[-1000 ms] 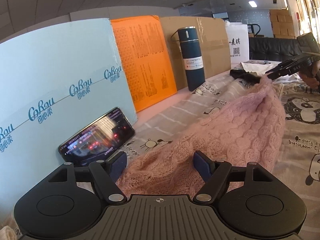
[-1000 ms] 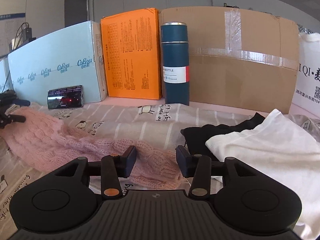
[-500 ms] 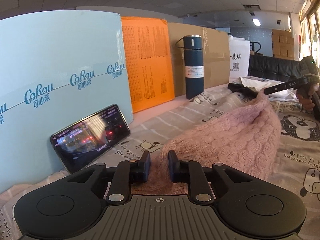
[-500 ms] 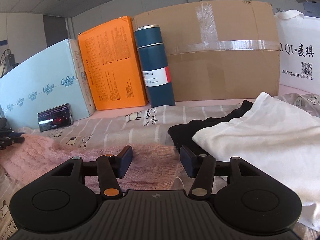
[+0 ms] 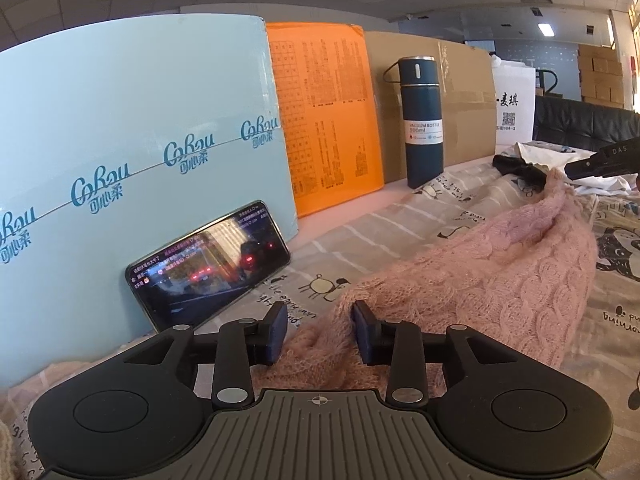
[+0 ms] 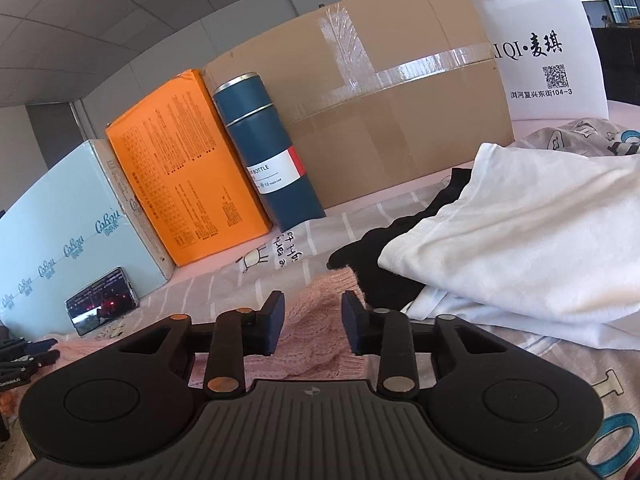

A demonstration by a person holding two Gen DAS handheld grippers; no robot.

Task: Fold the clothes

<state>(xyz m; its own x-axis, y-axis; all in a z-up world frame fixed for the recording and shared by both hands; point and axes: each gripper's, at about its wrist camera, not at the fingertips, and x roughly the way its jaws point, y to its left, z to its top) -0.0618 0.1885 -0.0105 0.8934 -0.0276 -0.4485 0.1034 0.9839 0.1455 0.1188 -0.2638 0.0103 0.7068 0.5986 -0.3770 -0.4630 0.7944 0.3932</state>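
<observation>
Your left gripper [image 5: 320,330] sits over the near end of the pink sweater [image 5: 500,280], which lies stretched across the printed sheet [image 5: 360,236] in front of the phone [image 5: 208,268] and the blue box [image 5: 120,140]. Its jaws are opening, a narrow gap with knit bunched between them but no pad pressing. Half a second ago they were pinched tight on that edge, so take a fuller bite before lifting.

Further right, past the flask [image 6: 272,160], your right gripper [image 6: 312,326] is closing on the sweater's far end, beside the black garment [image 6: 380,264] and white shirt [image 6: 520,232]; the pads have not met the knit yet. Earlier it stood wider and level; it has since rolled. Keep only pink wool in the bite.
</observation>
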